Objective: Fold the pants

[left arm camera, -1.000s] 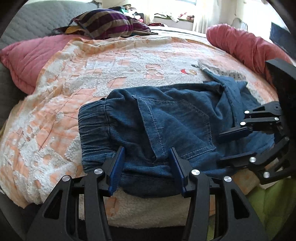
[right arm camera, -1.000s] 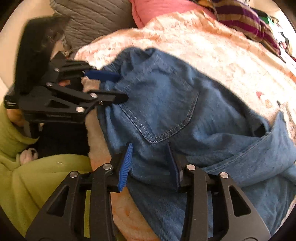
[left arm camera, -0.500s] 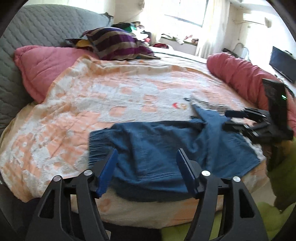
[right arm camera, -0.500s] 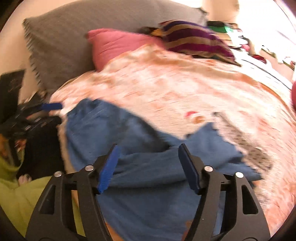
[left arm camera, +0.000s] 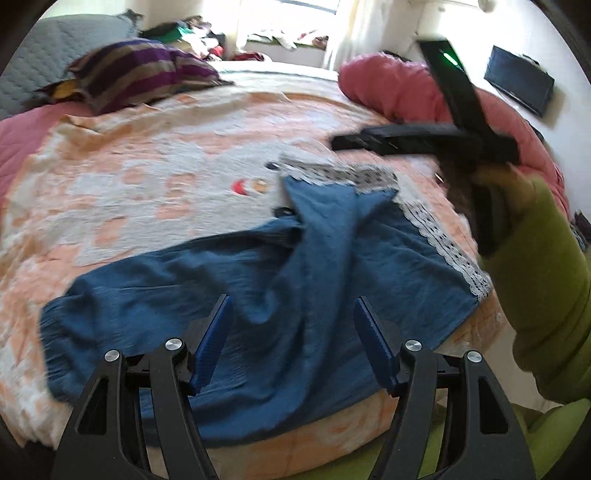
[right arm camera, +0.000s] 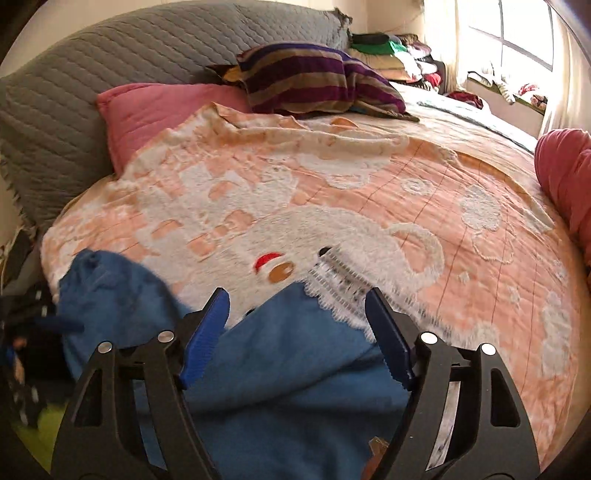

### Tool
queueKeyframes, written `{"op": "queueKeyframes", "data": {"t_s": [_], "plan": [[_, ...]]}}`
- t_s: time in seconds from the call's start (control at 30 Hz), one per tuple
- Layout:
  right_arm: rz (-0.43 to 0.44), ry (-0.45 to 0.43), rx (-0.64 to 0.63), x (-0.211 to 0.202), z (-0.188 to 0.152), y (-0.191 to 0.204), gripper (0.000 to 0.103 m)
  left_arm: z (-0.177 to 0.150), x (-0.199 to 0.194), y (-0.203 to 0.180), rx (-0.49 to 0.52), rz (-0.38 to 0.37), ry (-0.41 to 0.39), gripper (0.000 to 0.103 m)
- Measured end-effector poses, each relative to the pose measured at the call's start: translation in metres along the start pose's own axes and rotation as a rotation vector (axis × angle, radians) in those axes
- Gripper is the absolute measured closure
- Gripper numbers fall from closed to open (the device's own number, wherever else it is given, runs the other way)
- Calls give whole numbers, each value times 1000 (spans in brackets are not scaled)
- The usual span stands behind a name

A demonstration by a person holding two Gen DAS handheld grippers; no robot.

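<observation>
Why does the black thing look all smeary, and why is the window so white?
Left wrist view: the right tongs are streaked with motion blur, the pants soft, and the window glares white. Right wrist view: the blanket is fairly sharp, the window overexposed, the bed edge bent by the fisheye lens.
</observation>
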State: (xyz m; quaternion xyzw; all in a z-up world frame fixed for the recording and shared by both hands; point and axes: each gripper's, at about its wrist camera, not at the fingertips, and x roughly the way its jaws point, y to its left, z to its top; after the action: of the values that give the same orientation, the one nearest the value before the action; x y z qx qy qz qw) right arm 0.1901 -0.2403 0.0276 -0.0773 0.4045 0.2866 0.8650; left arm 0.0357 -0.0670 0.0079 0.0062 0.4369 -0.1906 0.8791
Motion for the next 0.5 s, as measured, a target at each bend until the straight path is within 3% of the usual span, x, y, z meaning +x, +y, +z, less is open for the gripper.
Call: {"op": "queueKeyframes", "data": {"t_s": [0.1, 0.27, 0.33, 0.47, 0.5], "plan": [[-4, 55, -6, 29, 14, -10, 34, 5, 21, -10, 16, -13, 35, 39], [-16, 143, -29, 77, 28, -21, 34, 5, 50, -11, -6, -26, 75, 59], [-8, 175, -28, 94, 32, -24, 34, 2, 58, -10, -18, -41, 91, 74], [-4, 211, -32, 120, 37, -24, 35, -6, 68, -11, -13, -49, 118, 79], [3, 222, -22, 128, 38, -26, 39, -7, 69, -11, -7, -47, 115, 79]]}}
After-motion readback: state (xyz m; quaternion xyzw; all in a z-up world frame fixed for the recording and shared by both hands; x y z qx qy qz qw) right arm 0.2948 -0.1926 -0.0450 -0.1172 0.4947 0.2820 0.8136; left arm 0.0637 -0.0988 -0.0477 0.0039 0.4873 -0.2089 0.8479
